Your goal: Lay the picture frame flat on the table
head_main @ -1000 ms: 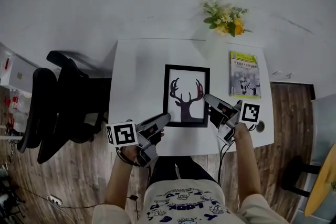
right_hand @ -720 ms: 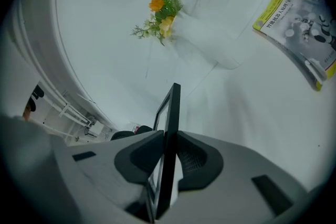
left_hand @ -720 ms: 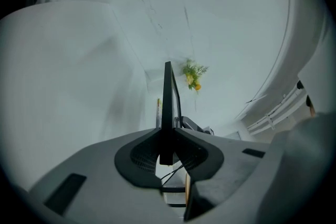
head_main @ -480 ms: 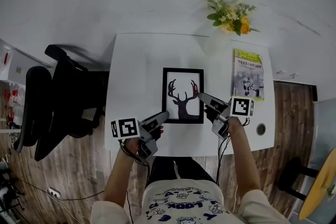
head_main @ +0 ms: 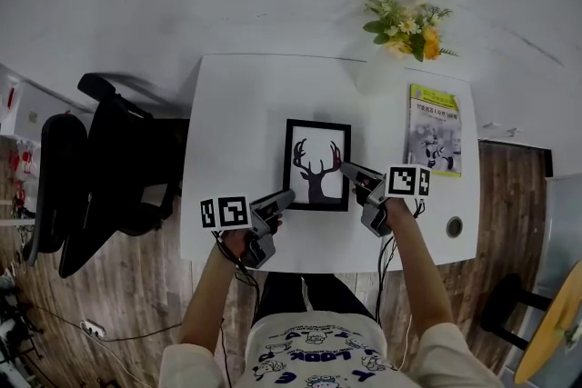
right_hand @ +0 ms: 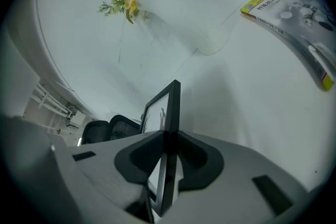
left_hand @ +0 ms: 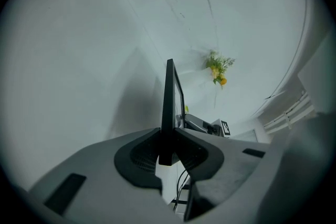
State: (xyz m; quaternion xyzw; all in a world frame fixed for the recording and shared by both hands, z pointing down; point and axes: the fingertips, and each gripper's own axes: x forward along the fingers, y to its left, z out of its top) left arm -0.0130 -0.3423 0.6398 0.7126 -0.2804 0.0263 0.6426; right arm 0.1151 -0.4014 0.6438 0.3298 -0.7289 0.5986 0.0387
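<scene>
A black picture frame (head_main: 316,164) with a deer silhouette stands over the middle of the white table (head_main: 236,114), held from both sides. My left gripper (head_main: 287,195) is shut on the frame's lower left edge; in the left gripper view the frame's black edge (left_hand: 169,107) runs up from between the pads. My right gripper (head_main: 347,170) is shut on the right edge, and in the right gripper view the frame (right_hand: 168,128) is clamped between the pads and tilts up to the left.
A white vase of yellow flowers (head_main: 400,24) stands at the table's far right. A yellow-and-grey booklet (head_main: 435,130) lies flat at the right edge. A black office chair (head_main: 91,177) stands left of the table. A round hole (head_main: 454,226) is near the front right corner.
The frame has come slightly toward the table's front and looks shorter from above. Both grippers stayed on its edges and shifted a little with it.
</scene>
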